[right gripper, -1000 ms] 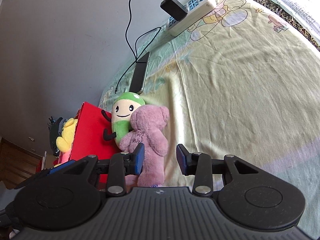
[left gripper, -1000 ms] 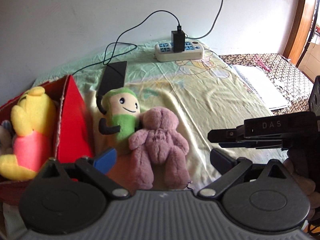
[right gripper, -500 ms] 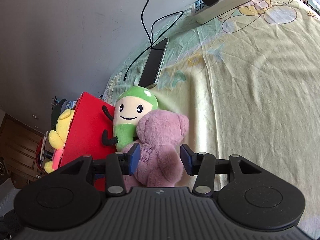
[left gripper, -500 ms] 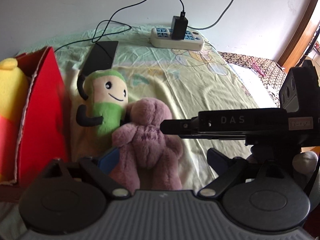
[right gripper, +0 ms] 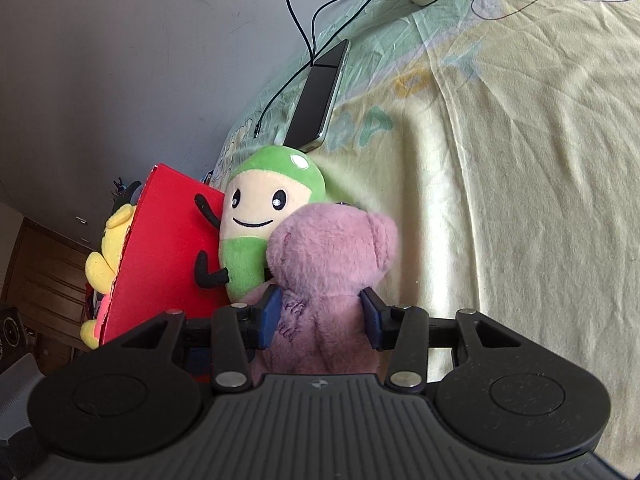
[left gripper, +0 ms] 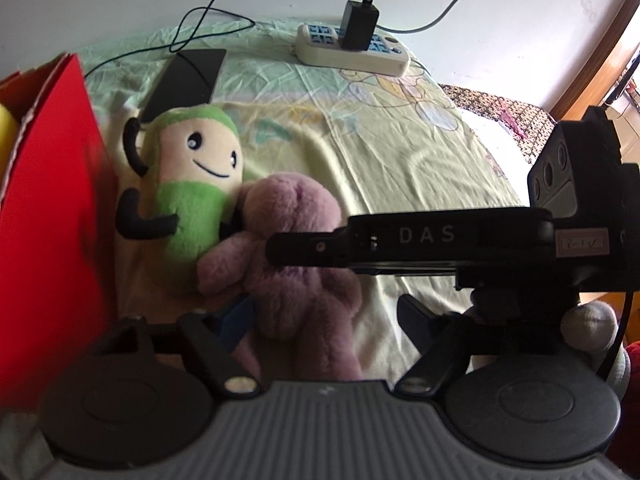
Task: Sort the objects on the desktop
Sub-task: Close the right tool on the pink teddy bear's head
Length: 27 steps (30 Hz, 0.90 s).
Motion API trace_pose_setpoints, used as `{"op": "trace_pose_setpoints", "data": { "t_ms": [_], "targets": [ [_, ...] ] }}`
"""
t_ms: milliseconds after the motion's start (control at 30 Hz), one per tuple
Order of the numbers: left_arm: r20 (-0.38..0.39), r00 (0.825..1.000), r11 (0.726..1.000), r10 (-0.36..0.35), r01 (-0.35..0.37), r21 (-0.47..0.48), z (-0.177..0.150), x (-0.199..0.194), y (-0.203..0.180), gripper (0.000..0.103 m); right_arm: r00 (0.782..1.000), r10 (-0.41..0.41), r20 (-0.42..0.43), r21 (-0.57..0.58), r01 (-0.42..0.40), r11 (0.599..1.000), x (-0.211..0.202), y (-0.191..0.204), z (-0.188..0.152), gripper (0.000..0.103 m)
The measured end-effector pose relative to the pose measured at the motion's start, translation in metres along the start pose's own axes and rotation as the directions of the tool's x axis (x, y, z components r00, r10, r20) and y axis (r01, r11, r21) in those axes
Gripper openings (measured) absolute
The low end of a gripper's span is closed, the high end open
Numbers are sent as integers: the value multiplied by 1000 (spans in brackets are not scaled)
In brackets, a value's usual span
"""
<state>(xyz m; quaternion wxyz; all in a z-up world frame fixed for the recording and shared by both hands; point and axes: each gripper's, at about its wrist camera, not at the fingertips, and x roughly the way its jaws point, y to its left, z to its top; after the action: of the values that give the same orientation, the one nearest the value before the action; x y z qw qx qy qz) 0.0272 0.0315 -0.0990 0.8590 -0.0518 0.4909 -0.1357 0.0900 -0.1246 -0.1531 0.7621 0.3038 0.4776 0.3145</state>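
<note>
A mauve plush bear lies on the yellow-green sheet, leaning on a green-and-cream smiling plush. My right gripper is open with its blue pads on either side of the bear's body, close to the fur. In the left wrist view the bear lies between the wide-open fingers of my left gripper, and the right gripper's black finger crosses over it. A red cardboard box stands at the left with a yellow plush inside.
A black phone with a cable lies behind the green plush. A white power strip with a black charger sits near the wall. A patterned cloth with papers lies at the right.
Both grippers have moved closer to the plush toys. The right gripper has come forward so that its pads now straddle the mauve bear. The toys have not moved.
</note>
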Motion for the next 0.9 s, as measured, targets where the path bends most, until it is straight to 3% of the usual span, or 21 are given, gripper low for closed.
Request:
{"op": "trace_pose_setpoints", "data": {
  "t_ms": [133,300,367,533,667,900],
  "targets": [
    [6,1000,998,-2,1,62,-4,-2,-16,80,1000,23,-10,24,-23,999,-5,-2,1,39],
    [-15,995,991,-98,99,87,-9,-3,-33,79,999,37,-13,86,-36,996,-22,-13,1,27],
    [-12,996,987,-91,92,136,-13,-5,-44,78,999,46,-12,107,-44,993,-31,-17,-2,22],
    [40,998,984,-46,39,171,-14,-16,-45,82,1000,8,13,104,-9,995,-47,-22,-7,25],
    [48,999,994,1,-6,107,-7,-15,-20,85,999,12,41,129,-17,992,-48,-24,-4,34],
    [9,1000,999,-4,4,40,2,7,-3,81,1000,-1,22,122,-2,992,-29,-18,-4,39]
  ]
}}
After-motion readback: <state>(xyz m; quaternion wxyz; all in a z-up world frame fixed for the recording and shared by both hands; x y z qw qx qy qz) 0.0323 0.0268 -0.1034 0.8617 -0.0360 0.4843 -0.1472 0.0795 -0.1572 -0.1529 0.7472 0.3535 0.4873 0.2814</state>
